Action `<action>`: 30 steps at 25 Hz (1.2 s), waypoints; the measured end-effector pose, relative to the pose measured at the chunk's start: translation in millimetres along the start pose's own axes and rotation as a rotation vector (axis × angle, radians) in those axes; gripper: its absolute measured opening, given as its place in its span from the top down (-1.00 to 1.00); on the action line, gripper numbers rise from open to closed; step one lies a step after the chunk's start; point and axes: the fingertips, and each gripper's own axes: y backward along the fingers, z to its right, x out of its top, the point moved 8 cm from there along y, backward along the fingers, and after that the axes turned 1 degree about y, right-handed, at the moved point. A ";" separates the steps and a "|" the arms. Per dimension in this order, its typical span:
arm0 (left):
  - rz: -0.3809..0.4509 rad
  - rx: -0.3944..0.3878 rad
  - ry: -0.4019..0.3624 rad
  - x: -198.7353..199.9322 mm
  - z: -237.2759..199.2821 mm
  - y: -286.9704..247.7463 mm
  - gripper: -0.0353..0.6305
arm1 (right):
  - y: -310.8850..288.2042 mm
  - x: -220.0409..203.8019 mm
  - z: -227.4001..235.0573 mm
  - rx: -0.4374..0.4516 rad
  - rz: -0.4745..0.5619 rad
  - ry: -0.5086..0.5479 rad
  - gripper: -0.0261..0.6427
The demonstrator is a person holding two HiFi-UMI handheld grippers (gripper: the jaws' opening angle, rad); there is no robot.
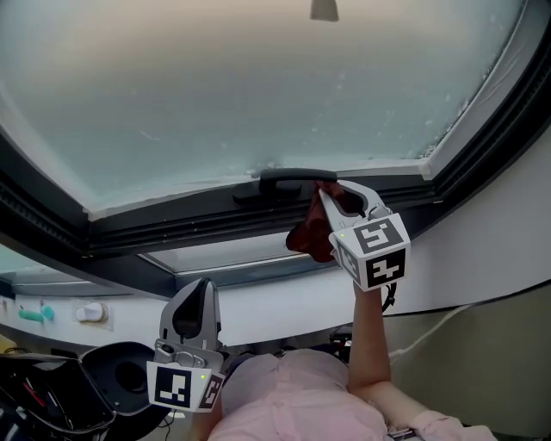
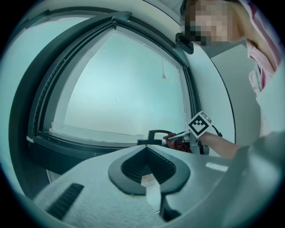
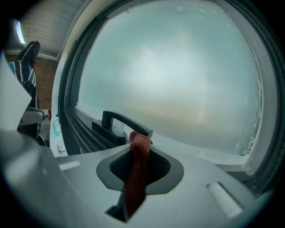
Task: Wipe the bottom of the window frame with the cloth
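Note:
A red cloth [image 1: 312, 234] hangs from my right gripper [image 1: 331, 191], which is shut on it. The gripper is raised against the dark bottom window frame [image 1: 172, 226], just right of the black window handle [image 1: 288, 179]. In the right gripper view the cloth [image 3: 138, 164] bunches up between the jaws, its top close to the handle [image 3: 120, 122]. My left gripper [image 1: 196, 293] hangs low at the lower left, below the frame, shut with nothing in it. The left gripper view looks past its jaws to the handle [image 2: 156, 133] and the cloth [image 2: 180, 143].
Frosted glass [image 1: 258, 86] fills the frame, and a cord pull [image 1: 324, 9] hangs at its top. A white ledge [image 1: 60, 332] at the left carries a teal object [image 1: 34, 314] and a white piece [image 1: 90, 312]. A black round object [image 1: 120, 375] lies below; a white cable [image 1: 439, 323] runs at the right.

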 end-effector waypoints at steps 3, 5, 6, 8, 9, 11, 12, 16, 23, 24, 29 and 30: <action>0.000 0.002 0.003 -0.3 3.1 -0.6 0.89 | 1.0 -0.8 3.5 0.006 -0.006 0.000 0.76; 0.002 0.000 0.003 -0.1 5.1 -1.6 0.89 | 2.0 -1.5 6.6 0.007 -0.011 -0.001 0.76; 0.002 -0.001 0.004 -0.1 6.0 -2.4 0.89 | 2.6 -2.0 8.7 0.007 -0.015 -0.003 0.76; 0.000 -0.001 0.008 -0.5 7.4 -3.9 0.89 | 3.7 -3.2 13.2 0.006 -0.022 -0.009 0.76; -0.001 -0.001 0.010 -0.7 8.1 -4.6 0.89 | 4.4 -3.9 15.7 0.004 -0.025 -0.011 0.76; 0.000 0.000 0.012 -0.7 9.4 -6.4 0.89 | 5.7 -5.1 21.8 -0.005 -0.029 -0.015 0.76; 0.002 0.001 0.013 -0.9 10.2 -7.4 0.89 | 6.2 -5.8 25.6 -0.008 -0.030 -0.019 0.76; 0.006 0.003 0.014 -1.9 15.2 -11.7 0.89 | 6.4 -7.8 39.0 -0.007 -0.043 -0.029 0.76; 0.015 -0.001 0.015 -2.0 24.8 -19.6 0.89 | -0.1 -4.3 50.1 0.012 -0.072 -0.020 0.76; 0.017 0.000 0.015 -1.9 25.9 -20.7 0.89 | -0.6 -4.1 50.5 0.018 -0.075 -0.021 0.76; 0.021 0.005 0.011 -0.9 30.6 -23.6 0.89 | 1.1 -6.2 54.3 0.032 -0.074 -0.022 0.76; 0.021 0.008 0.010 -0.7 31.0 -23.4 0.89 | 2.1 -6.9 56.4 0.027 -0.077 -0.023 0.76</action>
